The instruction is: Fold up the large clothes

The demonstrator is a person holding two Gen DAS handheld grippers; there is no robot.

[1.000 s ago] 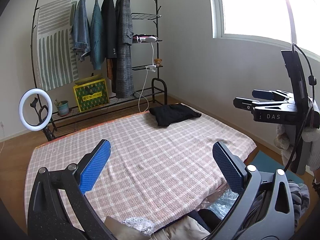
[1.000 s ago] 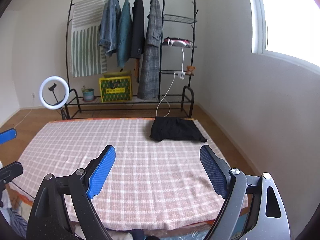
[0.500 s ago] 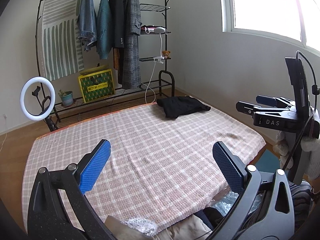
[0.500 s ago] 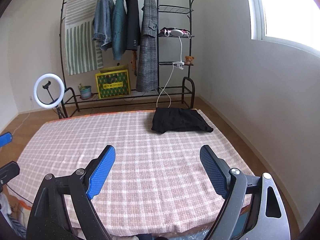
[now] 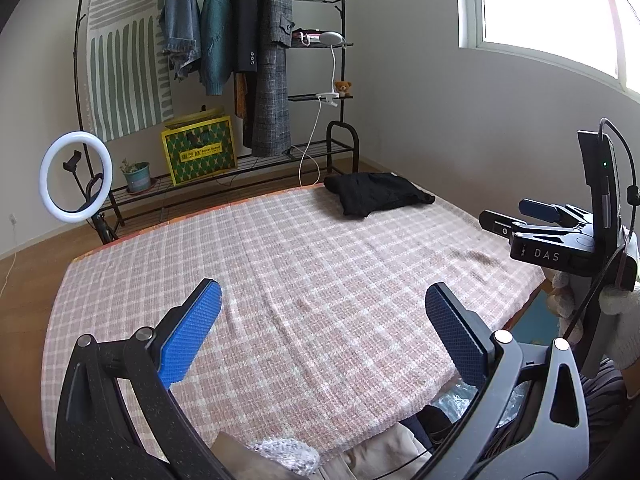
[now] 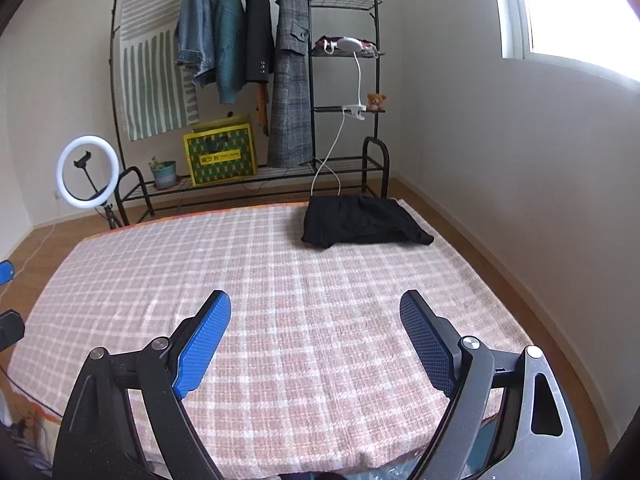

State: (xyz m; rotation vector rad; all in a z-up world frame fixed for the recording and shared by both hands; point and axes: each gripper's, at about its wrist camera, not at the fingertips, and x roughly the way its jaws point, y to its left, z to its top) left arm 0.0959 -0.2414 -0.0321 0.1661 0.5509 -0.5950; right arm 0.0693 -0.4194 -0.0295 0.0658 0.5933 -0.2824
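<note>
A folded black garment (image 5: 376,198) (image 6: 360,222) lies at the far right corner of the pink checked blanket (image 5: 304,280) (image 6: 312,300) that covers the bed. My left gripper (image 5: 320,336) hangs open over the blanket's near edge with nothing between its blue pads. My right gripper (image 6: 316,340) is open too, over the near right part of the blanket, with its jaws bare. In the left wrist view the right gripper (image 5: 532,216) shows from the side at the right, held by a white-gloved hand (image 5: 620,320). A heap of beige and pale clothes (image 5: 304,456) lies below the left gripper.
A black clothes rack (image 6: 304,80) with hanging jackets, a striped cloth and shelves stands behind the bed. A ring light (image 6: 88,172), a potted plant (image 6: 164,172) and a yellow-green box (image 6: 220,156) are near it. A window (image 5: 560,12) lights the right wall.
Both grippers have sunk toward the bed and tipped further down, so the blanket fills more of each view. Both stayed open.
</note>
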